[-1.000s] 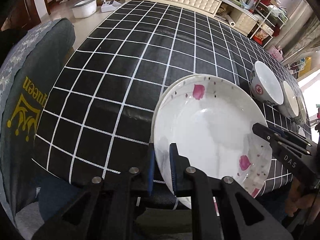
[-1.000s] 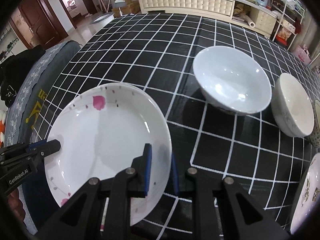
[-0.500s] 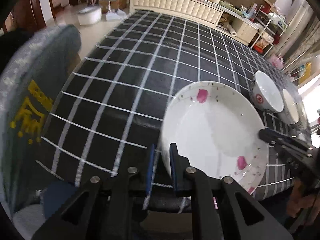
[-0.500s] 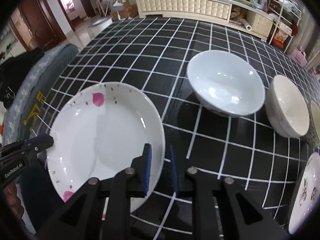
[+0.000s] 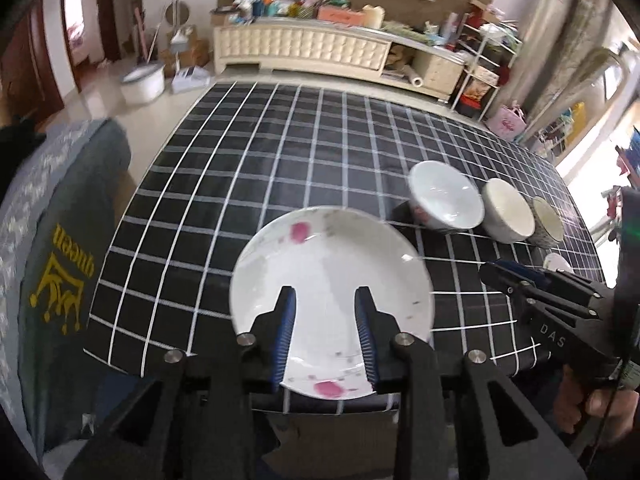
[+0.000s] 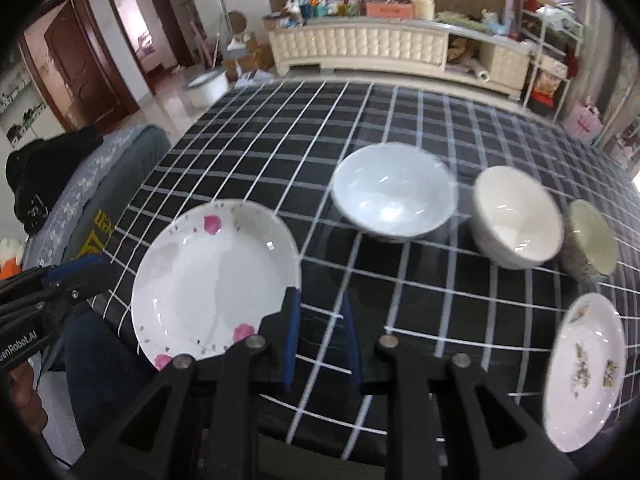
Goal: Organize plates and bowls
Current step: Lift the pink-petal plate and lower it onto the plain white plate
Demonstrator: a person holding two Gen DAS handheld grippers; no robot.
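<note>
Left tongs (image 5: 325,322): wide, empty. Right tongs (image 6: 319,322): wide, empty. Next, likely: grip floral white ceramic plate (image 6: 586,372) by rim at table's near-right corner; stack onto pink-petalled white ceramic plate (image 5: 332,300), centred, lowered gently.

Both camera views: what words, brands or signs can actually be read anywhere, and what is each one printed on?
"DAS": on the right gripper, seen in the left view.
"enRobot.AI", first letters cut off: on the left gripper, seen in the right view.
"queen", in yellow by a crown sign: on the grey cloth beside the table.
Boxes on the far cabinet: print too small to read.
</note>
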